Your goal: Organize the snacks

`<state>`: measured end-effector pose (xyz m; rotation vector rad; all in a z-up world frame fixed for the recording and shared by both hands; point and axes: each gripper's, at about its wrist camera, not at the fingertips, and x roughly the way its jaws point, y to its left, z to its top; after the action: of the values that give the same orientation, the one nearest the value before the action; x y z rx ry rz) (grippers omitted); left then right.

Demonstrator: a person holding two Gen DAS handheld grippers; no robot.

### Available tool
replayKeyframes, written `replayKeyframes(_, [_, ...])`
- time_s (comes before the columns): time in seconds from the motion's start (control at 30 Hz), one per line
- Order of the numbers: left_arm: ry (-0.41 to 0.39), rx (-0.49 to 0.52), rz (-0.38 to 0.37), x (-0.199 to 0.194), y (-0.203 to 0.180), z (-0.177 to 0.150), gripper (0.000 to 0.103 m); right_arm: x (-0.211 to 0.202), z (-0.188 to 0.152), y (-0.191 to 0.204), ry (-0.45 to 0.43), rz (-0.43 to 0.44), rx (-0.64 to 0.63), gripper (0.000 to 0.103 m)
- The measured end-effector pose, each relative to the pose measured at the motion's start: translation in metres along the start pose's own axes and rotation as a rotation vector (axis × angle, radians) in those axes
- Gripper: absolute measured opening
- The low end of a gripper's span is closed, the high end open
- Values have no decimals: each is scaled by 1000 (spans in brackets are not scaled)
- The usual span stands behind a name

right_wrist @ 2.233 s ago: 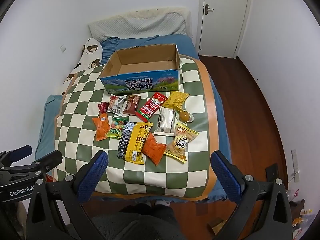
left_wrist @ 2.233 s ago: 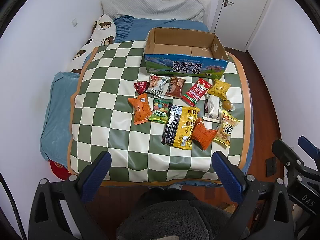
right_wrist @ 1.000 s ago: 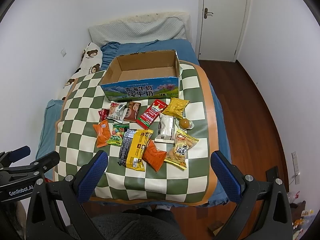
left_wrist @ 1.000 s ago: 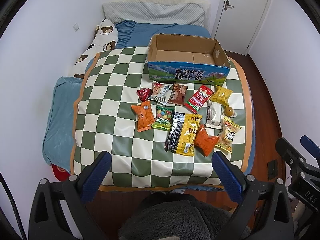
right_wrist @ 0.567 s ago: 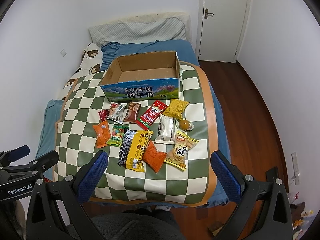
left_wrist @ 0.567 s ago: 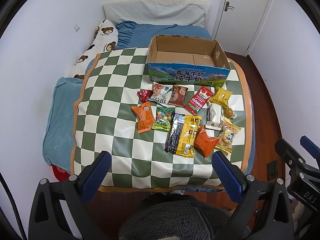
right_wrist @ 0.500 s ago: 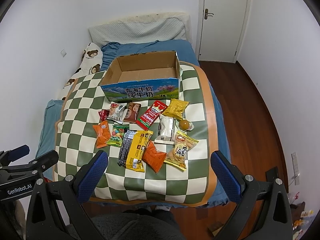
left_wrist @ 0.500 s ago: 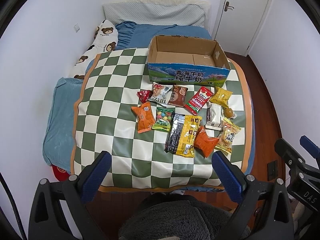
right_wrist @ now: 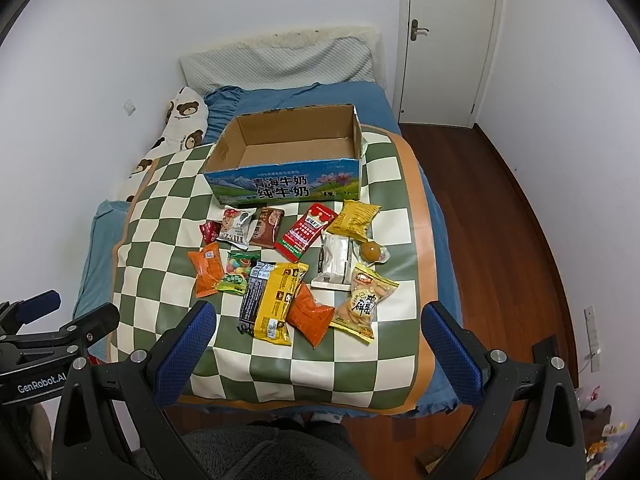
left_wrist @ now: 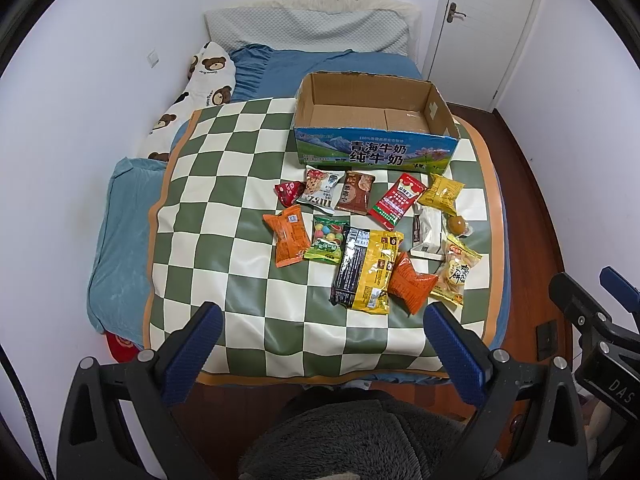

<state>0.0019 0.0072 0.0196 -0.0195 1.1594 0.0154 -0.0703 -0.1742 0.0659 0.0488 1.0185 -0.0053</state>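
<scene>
Nothing is sorted yet, as far as I can judge. The cardboard box [left_wrist: 376, 138] sits at the far side of the checkered mat [left_wrist: 224, 184] on the bed, and its brown floor looks bare, though its near wall hides a strip of the inside, so I cannot rule out something small there.

All the snacks lie loose on the mat, near of the box. A far row runs left to right: a small red pack [left_wrist: 289, 192], a cookie pack [left_wrist: 320, 194], a brown pack [left_wrist: 355, 194], a long red pack [left_wrist: 395, 206] and a yellow pack [left_wrist: 442, 193]. Nearer me lie an orange pack [left_wrist: 291, 236], a candy bag [left_wrist: 327, 240], the big yellow-and-black bag [left_wrist: 366, 270] and a biscuit bag [left_wrist: 456, 274].

My left tool [left_wrist: 320, 342] and right tool [right_wrist: 318, 340] both hang spread wide and empty, short of the bed's near edge. The whole pile is left to move.
</scene>
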Motion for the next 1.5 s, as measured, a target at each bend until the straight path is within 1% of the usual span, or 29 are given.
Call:
replayKeyframes(0.07, [1,1,-1,0,0,0,103,0,-1,0,1,1,1,103])
replayKeyframes(0.2, [11,-3,0,9,5,9,103,2,-1,0,6,-5,9,103])
replayKeyframes(0.27, [8,-7,16,17,9,12,103,10,-2,-2,17,-10,22,103])
replayKeyframes(0.37, [18,-7,36,40,12,11,103,34,-6,-11,54,-10,61,103])
replayKeyframes(0.4, [33,3,59,55,13,11,103,45,-8,-14,73,-14,78,103])
replayKeyframes(0.43, [39,7,63,65,13,11,103,59,-10,-17,96,-6,95,103])
replayKeyframes(0.5, [69,14,94,94,15,12,103,87,-19,-25,131,11,127,103])
replayKeyframes(0.53, [103,25,91,114,13,14,103,100,-24,-28,149,7,137,103])
replayKeyframes(0.6, [162,44,81,151,8,17,103,128,-31,-32,178,10,152,103])
replayKeyframes(0.67, [213,66,57,185,-1,20,103,156,-39,-40,214,-6,177,102])
replayKeyframes(0.73, [262,103,53,224,-15,23,103,186,-44,-52,244,-20,214,101])
replayKeyframes(0.77, [276,113,46,234,-20,23,103,201,-46,-59,256,-24,238,99])
replayKeyframes(0.8, [302,127,28,253,-28,26,103,216,-48,-67,267,-22,268,99])
replayKeyframes(0.87, [343,149,19,279,-39,28,103,242,-49,-82,290,-23,331,98])
replayKeyframes(0.9, [377,155,-8,298,-47,29,103,257,-49,-91,299,-9,372,97])
replayKeyframes(0.97, [422,158,-26,323,-55,28,103,275,-50,-100,322,-10,420,96])
replayKeyframes(1.03, [480,156,-46,352,-64,26,103,289,-52,-105,344,16,458,95])
replayKeyframes(1.1, [500,150,-52,369,-69,24,103,296,-53,-105,345,13,463,95])
replayKeyframes(1.17, [494,135,-80,376,-72,25,103,304,-53,-103,357,6,466,95])
replayKeyframes(1.2, [481,142,-82,377,-75,25,100,308,-54,-103,365,8,471,95])
replayKeyframes(1.27, [470,156,-80,377,-79,25,86,313,-53,-102,376,3,468,95])
replayKeyframes(1.33, [455,166,-79,372,-81,21,82,315,-50,-100,379,0,459,94])
replayKeyframes(1.4, [446,159,-88,365,-78,19,82,316,-44,-96,373,9,447,94])
replayKeyframes(1.5, [416,141,-49,353,-63,12,81,319,-27,-87,357,13,414,94])
